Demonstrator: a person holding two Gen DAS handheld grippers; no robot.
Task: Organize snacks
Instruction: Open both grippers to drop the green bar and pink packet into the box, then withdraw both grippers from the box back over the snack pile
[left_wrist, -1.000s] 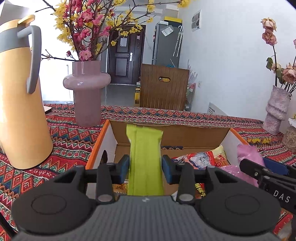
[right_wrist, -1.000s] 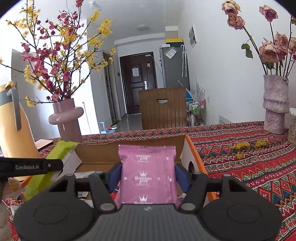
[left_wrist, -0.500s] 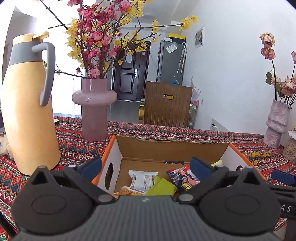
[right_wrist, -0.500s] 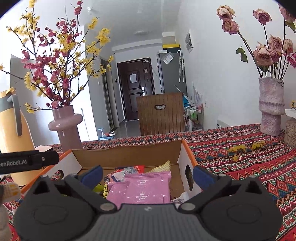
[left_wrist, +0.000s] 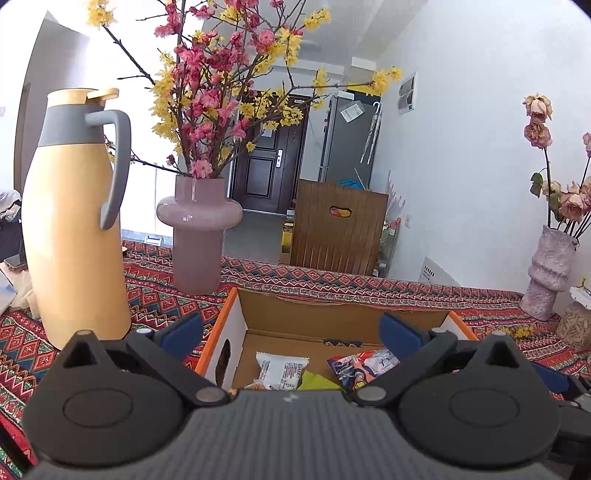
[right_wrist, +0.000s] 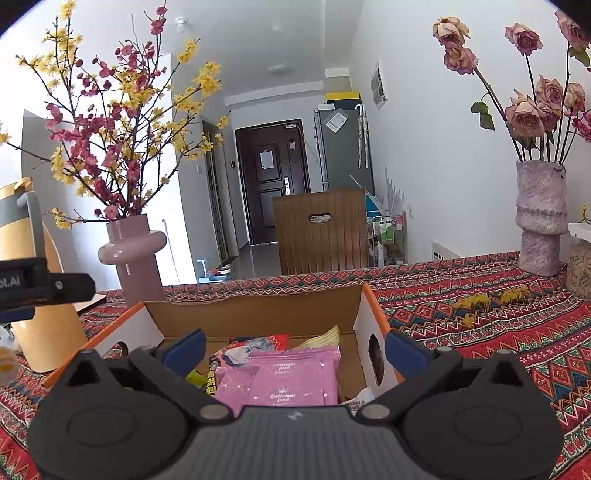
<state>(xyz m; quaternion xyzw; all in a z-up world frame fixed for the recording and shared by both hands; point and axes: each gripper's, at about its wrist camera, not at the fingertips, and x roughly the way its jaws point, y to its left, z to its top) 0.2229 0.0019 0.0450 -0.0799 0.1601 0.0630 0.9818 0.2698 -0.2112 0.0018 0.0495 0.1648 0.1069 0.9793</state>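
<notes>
Box (left_wrist: 343, 321) of cardboard at six o'clock in both views, open-topped with orange edges, serving as the one collecting place for the snacks. Left gripper (left_wrist: 291, 330) spread wide and empty above the box's left half; right gripper (right_wrist: 293, 349) likewise wide, gripping nothing, above the right half. Green packet (left_wrist: 314, 380) lying loose on the box floor at six o'clock beneath the left gripper, beside a white packet (left_wrist: 280, 371) and a red-and-blue packet (left_wrist: 360, 365). Pink packet (right_wrist: 295, 376) flat on top of the heap below the right gripper, probably because dropped from just above. Jug (left_wrist: 72, 236) at nine o'clock and pink vase (left_wrist: 197, 240) at eleven, clear of the box. Judging by the full box, sorting well advanced; no loose snacks visible on the tablecloth (right_wrist: 480, 332).
</notes>
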